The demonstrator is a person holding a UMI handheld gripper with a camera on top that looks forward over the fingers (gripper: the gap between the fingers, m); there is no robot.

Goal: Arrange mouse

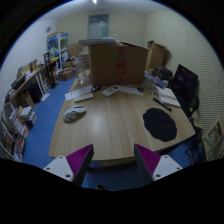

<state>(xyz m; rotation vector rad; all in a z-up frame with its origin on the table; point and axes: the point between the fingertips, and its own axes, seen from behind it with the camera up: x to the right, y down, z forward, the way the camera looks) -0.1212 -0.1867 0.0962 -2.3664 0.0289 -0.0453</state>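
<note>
While the hand-held gripper point(113, 160) hangs above the near edge of the worktop point(115, 125), its two fingers stand spread wide with nothing between them — released, grasping no object. The magenta pads point(146, 159) on the inner faces show bare.

The mouse point(74, 114) appears as a small grey object lying on the wooden worktop, well ahead of the fingers and off to the left of the left finger's line; its detail is too small to confirm. It rests on its own, apart from the gripper.

A round black mouse pad point(159, 124) lies flat on the worktop beyond the right finger, well apart from the mouse, which sits on the opposite side of the surface.

Further back, papers point(121, 91) lie scattered near the far edge, and a large cardboard box point(117, 62) stands upright behind them. A dark chair point(184, 84) stands at the right side of the worktop. Shelves with mixed items point(22, 95) line the left wall — contents cannot be made out.
</note>
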